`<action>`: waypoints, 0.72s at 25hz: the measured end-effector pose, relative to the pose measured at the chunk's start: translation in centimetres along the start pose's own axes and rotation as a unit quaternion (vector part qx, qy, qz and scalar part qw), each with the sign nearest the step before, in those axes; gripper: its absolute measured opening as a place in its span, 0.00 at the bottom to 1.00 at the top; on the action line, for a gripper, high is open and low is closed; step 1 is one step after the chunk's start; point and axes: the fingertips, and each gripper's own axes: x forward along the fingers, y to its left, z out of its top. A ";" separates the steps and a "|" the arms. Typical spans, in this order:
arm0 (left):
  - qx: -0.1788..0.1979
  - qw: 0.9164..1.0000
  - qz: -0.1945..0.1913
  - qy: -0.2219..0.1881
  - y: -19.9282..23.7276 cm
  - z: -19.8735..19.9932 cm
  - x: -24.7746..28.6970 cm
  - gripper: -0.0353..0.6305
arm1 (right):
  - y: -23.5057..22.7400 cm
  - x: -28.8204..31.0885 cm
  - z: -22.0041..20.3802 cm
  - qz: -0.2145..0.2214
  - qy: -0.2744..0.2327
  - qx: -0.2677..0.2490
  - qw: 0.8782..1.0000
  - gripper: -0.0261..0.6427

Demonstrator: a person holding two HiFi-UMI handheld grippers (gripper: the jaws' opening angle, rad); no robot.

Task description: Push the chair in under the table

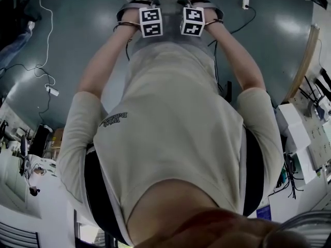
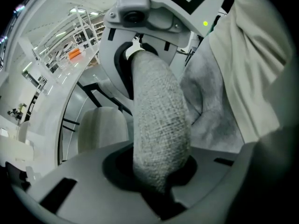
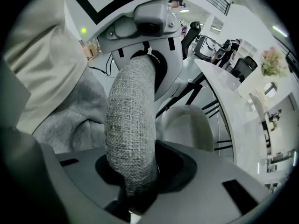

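Teal floor, left gripper, right gripper clamping chair backrest

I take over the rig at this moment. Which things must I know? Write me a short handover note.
Left gripper: shut on the top edge of the chair back.
Right gripper: shut on the same edge, beside the left one.
Table: ahead of the chair back.
Done: both grips are on.
Left: push the chair in under the table, then release. How far in it is cannot be told.
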 end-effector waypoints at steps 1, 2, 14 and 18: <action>-0.002 1.000 0.000 0.000 0.6 0.1 0.0 0.16 | -0.6 0.0 -0.2 0.002 0.000 -0.002 1.000 0.22; -0.003 1.000 0.001 -0.001 1.1 0.1 0.0 0.16 | -1.1 0.0 -0.3 0.003 -0.001 -0.003 1.000 0.22; -0.010 1.000 0.006 0.004 7.9 -1.1 0.6 0.16 | -8.0 1.1 -0.9 -0.001 -0.006 -0.012 1.000 0.22; -0.010 1.000 0.009 0.004 10.0 -1.6 0.7 0.16 | -10.1 1.5 -1.0 0.005 -0.005 -0.013 1.000 0.22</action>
